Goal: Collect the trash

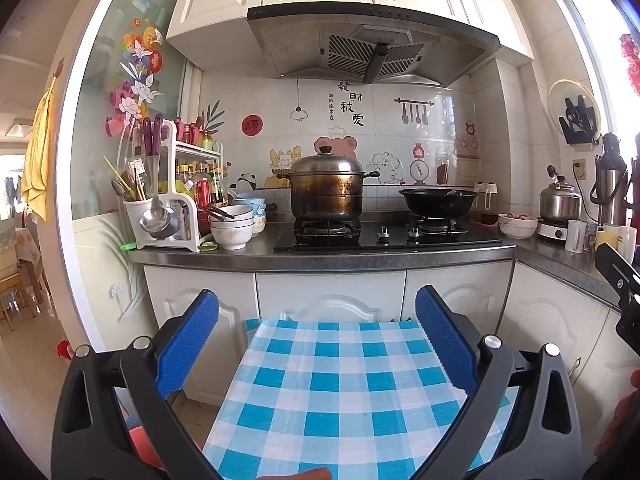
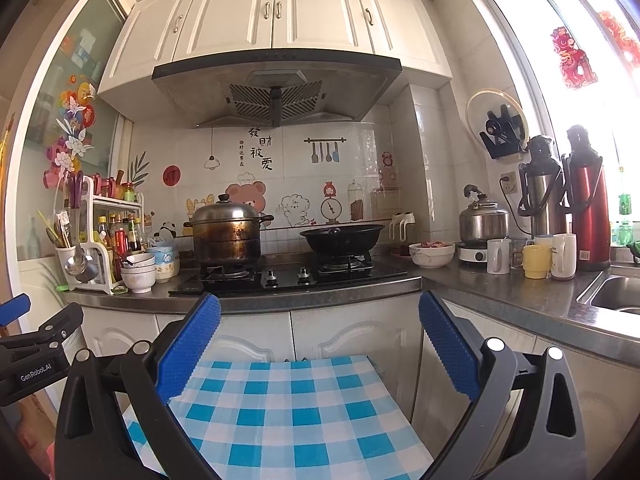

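Over a blue-checked cloth (image 1: 340, 392) on a low surface facing the stove, both grippers hovered with nothing held: left gripper (image 1: 316, 312) had its jaws spread wide, and right gripper (image 2: 320, 316) likewise had jaws spread and empty. No trash was visible in either view; the cloth looked bare where it showed, and no bin or bag could be made out. Beyond it, the bench (image 2: 520, 300) carried a lidded steel pot (image 1: 326, 186) and a black wok (image 1: 438, 200) on the hob, stacked bowls (image 1: 232, 226) near a condiment rack (image 1: 188, 200), a small bowl with something reddish (image 2: 432, 254), mugs (image 2: 536, 260), a kettle (image 2: 482, 220) and two thermos flasks (image 2: 586, 200). A sink (image 2: 616, 292) sat at far right. Judgement: task looked barely begun, a search phase. To do it well, the cameras probably needed tilting down or panning so that litter came into view before any reach. Jaws were best kept apart until one item was centred between the pads, approaching low and slow to avoid snagging the cloth or knocking the crowded mugs.
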The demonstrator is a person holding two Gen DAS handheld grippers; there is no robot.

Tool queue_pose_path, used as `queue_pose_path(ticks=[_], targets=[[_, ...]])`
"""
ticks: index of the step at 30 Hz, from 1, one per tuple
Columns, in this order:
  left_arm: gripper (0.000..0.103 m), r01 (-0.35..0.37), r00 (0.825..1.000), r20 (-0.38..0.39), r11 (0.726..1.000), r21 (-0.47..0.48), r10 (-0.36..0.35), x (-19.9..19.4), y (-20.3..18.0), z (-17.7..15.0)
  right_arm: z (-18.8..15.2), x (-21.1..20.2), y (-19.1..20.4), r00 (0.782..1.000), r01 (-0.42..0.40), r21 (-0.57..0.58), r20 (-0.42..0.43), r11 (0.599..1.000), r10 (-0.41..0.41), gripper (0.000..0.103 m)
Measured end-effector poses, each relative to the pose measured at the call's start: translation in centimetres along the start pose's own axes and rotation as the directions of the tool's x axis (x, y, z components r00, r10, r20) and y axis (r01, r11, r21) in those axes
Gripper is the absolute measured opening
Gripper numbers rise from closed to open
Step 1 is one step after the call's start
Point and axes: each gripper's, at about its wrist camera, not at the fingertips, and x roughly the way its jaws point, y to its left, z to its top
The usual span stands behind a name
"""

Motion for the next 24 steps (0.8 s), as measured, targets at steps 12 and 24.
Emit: queue_pose_path(ticks=[12, 24], targets=[[0.099, 0.004, 1.000, -0.010, 1.000, 0.005, -0.004, 0.8, -0.2, -0.5, -0.5, 0.7, -0.4, 1.000, -0.007, 0.000, -0.019, 1.000, 0.007, 0.098], [0.099, 0.011, 0.998, -0.056, 1.000, -0.009, -0.011, 3.4, -0.4, -2.3, -2.8, 4.0, -0.9, 0.994, -0.029, 0.009, -0.102, 1.000, 0.030, 0.098]])
